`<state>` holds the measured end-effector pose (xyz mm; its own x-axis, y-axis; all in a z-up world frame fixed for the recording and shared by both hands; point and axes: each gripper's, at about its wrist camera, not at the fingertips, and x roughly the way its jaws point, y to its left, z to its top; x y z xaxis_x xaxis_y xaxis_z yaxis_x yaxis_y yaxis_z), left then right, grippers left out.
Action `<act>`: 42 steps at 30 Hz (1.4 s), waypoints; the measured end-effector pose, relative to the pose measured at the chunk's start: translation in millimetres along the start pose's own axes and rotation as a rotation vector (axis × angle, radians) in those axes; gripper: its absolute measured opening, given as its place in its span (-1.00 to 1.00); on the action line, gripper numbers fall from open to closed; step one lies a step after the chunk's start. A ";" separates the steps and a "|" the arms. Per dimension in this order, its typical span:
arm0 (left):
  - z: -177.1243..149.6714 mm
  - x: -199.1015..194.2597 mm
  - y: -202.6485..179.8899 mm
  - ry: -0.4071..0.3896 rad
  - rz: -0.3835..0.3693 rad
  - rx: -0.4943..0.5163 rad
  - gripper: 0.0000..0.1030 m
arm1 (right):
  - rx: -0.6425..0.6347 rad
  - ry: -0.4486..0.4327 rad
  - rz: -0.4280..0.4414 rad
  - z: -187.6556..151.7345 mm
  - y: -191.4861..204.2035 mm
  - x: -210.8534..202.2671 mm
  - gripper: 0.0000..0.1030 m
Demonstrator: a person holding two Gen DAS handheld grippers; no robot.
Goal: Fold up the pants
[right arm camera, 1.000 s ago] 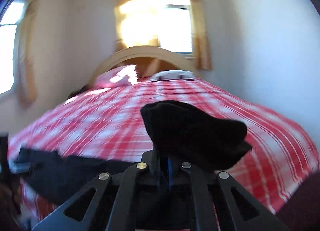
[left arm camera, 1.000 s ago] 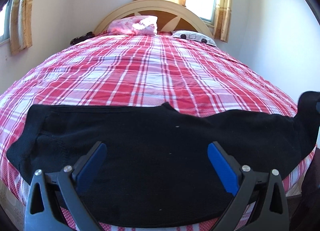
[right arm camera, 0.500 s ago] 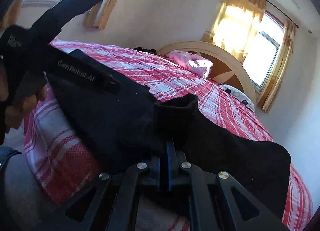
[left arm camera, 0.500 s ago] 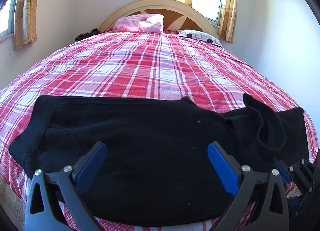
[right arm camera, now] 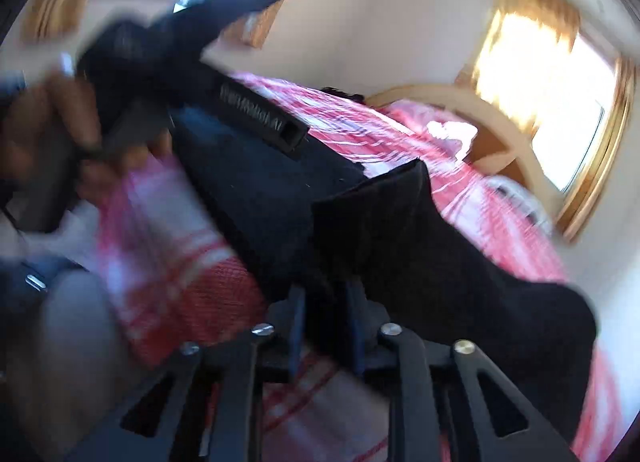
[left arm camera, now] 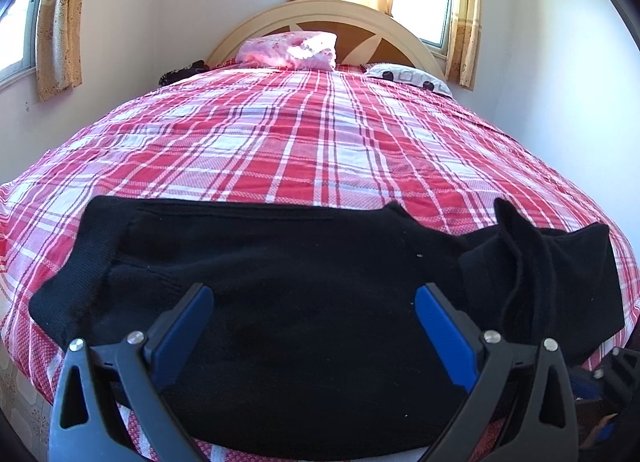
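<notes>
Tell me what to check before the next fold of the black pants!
1. Right gripper on the cloth: cannot tell. The jaws have a small gap with black fabric across it, and the picture is blurred.
2. Left gripper free: ok. Its jaws are wide open above the pants, holding nothing.
3. Pants on the bed: ok. They lie along the near edge.
4. Folded end lying flat: not ok. The right end is bunched and creased.
5. Left part smooth: ok. It looks flat in the left view.
</notes>
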<state>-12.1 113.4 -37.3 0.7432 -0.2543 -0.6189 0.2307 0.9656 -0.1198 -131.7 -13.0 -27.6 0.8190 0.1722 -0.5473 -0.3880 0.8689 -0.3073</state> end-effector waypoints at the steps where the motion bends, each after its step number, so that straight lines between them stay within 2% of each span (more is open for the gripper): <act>1: -0.2 1.2 -0.7 0.003 0.002 0.003 1.00 | 0.102 -0.024 0.069 1.7 -14.1 -10.1 -0.49; 3: -1.3 4.6 -2.8 0.018 0.007 0.008 1.00 | 0.293 -0.096 0.145 6.1 -45.2 -25.0 -0.49; 5: -2.6 5.1 -7.0 0.027 0.000 0.015 1.00 | 0.416 -0.132 0.107 11.1 -71.1 -26.7 -0.49; 7: -3.1 1.5 -11.4 0.021 0.000 0.034 1.00 | 0.547 -0.121 0.028 14.2 -102.4 -14.7 -0.49; 9: -2.5 -2.0 -13.2 0.009 0.007 0.053 1.00 | 0.621 -0.093 0.017 15.6 -119.7 3.7 -0.49; 11: -1.7 -2.6 -12.9 0.003 0.023 0.062 1.00 | 0.596 -0.050 0.082 24.6 -117.6 28.1 -0.49; 12: -1.3 -2.3 -11.2 0.004 0.030 0.058 1.00 | 0.551 -0.033 0.116 30.4 -106.4 41.0 -0.49; 14: -0.6 -0.8 -5.4 0.008 0.090 0.049 0.94 | 0.459 -0.009 0.170 36.3 -81.5 61.2 -0.48; 16: 1.3 -0.4 2.7 0.017 0.080 0.038 0.94 | 0.413 0.051 0.263 30.8 -50.5 78.8 -0.48; 18: 3.5 -3.8 10.6 0.003 0.073 0.016 0.95 | 0.403 0.020 0.255 26.4 -44.5 76.6 -0.48; 19: 5.3 -5.3 13.3 -0.009 0.077 0.013 0.95 | 0.418 0.012 0.279 28.1 -45.3 72.6 -0.48; 22: 8.2 -6.0 14.6 -0.027 0.071 0.005 0.95 | 0.546 -0.081 0.328 26.2 -67.7 48.2 -0.48; 24: 9.3 -2.9 11.2 -0.026 0.046 -0.002 0.95 | 0.602 -0.152 0.283 20.7 -88.7 24.3 -0.48; 27: 9.2 3.9 -1.5 0.011 -0.015 -0.010 0.95 | 0.617 -0.168 0.145 26.4 -113.1 14.5 -0.48; 28: 8.1 4.6 -8.5 0.018 -0.034 0.001 0.95 | 0.606 -0.140 0.113 33.0 -121.5 22.8 -0.48; 33: 2.4 -3.9 -30.8 0.005 -0.038 0.093 0.95 | 0.631 0.119 0.142 36.3 -125.2 104.7 -0.48; 34: 1.6 -5.9 -32.3 0.000 -0.029 0.108 0.95 | 0.624 0.122 0.131 36.4 -123.4 113.4 -0.48; 36: 3.9 -7.6 -33.2 -0.008 -0.020 0.113 0.95 | 0.645 0.095 0.145 38.8 -128.8 113.3 -0.47; 38: 8.8 -9.8 -35.2 -0.019 -0.038 0.102 0.95 | 0.714 0.029 0.177 34.6 -139.6 91.7 -0.48; 40: 12.2 -12.6 -38.6 -0.039 -0.058 0.097 0.95 | 0.761 -0.086 0.116 23.5 -153.4 55.8 -0.47; 42: 17.3 -14.1 -47.8 -0.060 -0.083 0.108 0.95 | 0.786 -0.161 -0.022 2.7 -170.8 9.5 -0.36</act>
<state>-22.7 69.8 -9.4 0.7540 -0.3392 -0.5625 0.3571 0.9304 -0.0823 -56.4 -158.5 21.8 0.8974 0.1637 -0.4096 -0.0090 0.9352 0.3541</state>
